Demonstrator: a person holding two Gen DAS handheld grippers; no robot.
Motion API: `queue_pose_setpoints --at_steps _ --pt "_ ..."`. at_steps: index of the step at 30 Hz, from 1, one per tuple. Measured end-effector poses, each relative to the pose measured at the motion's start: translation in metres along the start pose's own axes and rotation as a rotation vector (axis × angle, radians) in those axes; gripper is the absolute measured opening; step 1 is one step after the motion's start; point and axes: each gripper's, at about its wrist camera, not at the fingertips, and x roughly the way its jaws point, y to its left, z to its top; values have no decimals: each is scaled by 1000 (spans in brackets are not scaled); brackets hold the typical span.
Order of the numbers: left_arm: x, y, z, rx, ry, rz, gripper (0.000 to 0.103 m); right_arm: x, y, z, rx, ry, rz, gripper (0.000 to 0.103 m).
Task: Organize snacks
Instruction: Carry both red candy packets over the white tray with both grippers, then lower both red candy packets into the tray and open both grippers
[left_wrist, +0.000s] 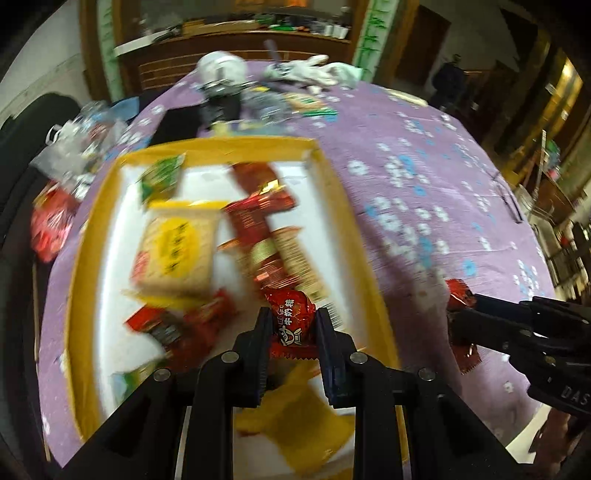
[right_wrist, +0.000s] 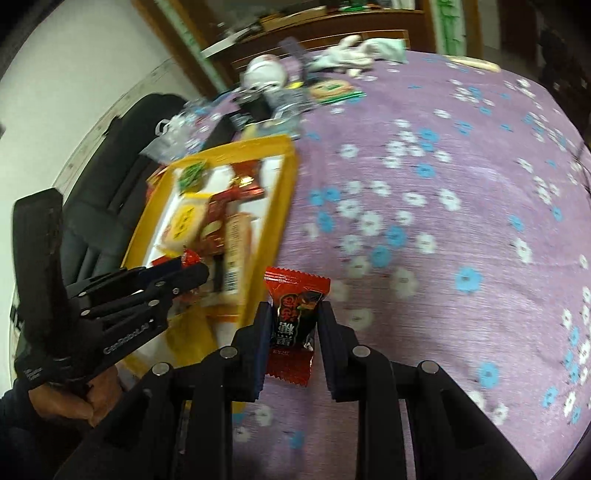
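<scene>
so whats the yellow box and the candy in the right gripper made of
Yellow box: looks like thin cardboard, matte yellow rim, white inside, with straight folded walls. Candy: probably a glossy plastic film wrapper, red and black; its crimped sawtooth ends and shiny creases point that way. Motion blur leaves both uncertain.

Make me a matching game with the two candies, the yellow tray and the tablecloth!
Things:
1. red round candy
2. red-and-black candy
3. yellow tray
4. tablecloth

Matches:
A. purple with flowers
B. in the left gripper
C. full of snack packets
D. in the right gripper

Pairs: 1-B, 2-D, 3-C, 4-A
</scene>
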Motion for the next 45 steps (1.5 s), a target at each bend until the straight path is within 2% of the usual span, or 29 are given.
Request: queue_pose_setpoints --at_steps 6,13,18,45 --pt "-6 29 -15 -31 9 45 24 22 46 -1 -98 40 66 24" --pt "-7 50 -32 -21 30 99 24 47 76 -5 -133 94 82 24" --pt "-6 56 -39 8 34 120 24 58 79 -7 -107 122 73 24" --pt "2 56 -30 101 1 168 24 73 79 3 -86 122 42 24"
